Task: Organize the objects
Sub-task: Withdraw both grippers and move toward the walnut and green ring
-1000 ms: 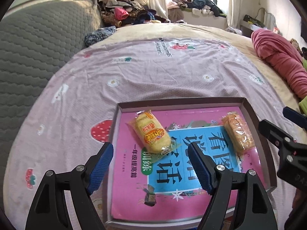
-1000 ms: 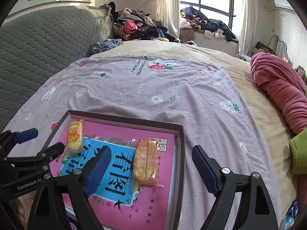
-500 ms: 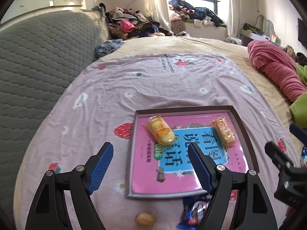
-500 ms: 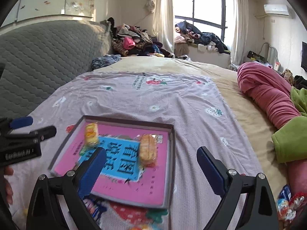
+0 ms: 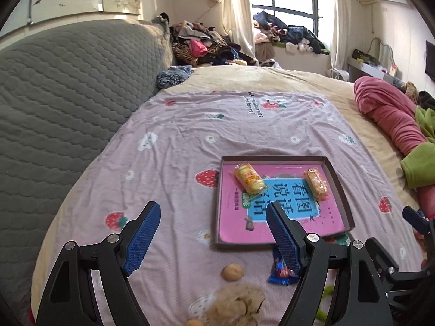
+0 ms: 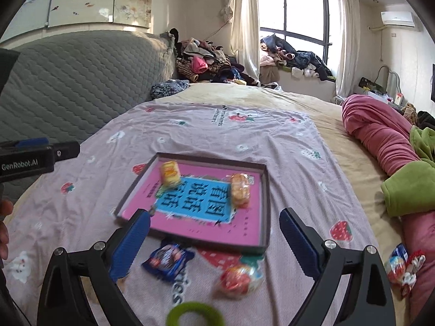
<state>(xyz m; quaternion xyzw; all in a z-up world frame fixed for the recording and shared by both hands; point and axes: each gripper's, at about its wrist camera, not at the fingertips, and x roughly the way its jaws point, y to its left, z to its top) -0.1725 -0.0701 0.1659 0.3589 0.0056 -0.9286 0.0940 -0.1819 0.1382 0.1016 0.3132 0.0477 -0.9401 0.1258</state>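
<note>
Looking at it now, both tools are between grabs: the left gripper (image 5: 212, 233) and the right gripper (image 6: 214, 241) each have their blue pads spread wide apart with nothing in them, hovering over the pink strawberry bedsheet (image 5: 244, 125).

The tray (image 5: 338, 187), a shallow brown box with a pink book cover as its floor, sits mid-frame, right of centre in the left view. It already holds two wrapped snacks: a yellow cake (image 5: 249, 181) at its upper left and an orange biscuit pack (image 5: 316, 183) at its upper right.

So I'd guess we're partway in, on the "pick the next loose item" step. Loose stuff lies along the bottom of the frames, on the near side of the tray: a blue snack packet (image 6: 168, 260) just below the tray's edge, a red-and-white wrapped treat (image 6: 240, 278) bottom centre (blurry), a small round bun (image 5: 232, 271), and a green ring (image 6: 194, 313) at the very bottom.

Next move probably calls for lowering one open gripper straight over the blue packet, since it's closest, and pinching it across its short side. It's crinkly, so it could slip.
</note>
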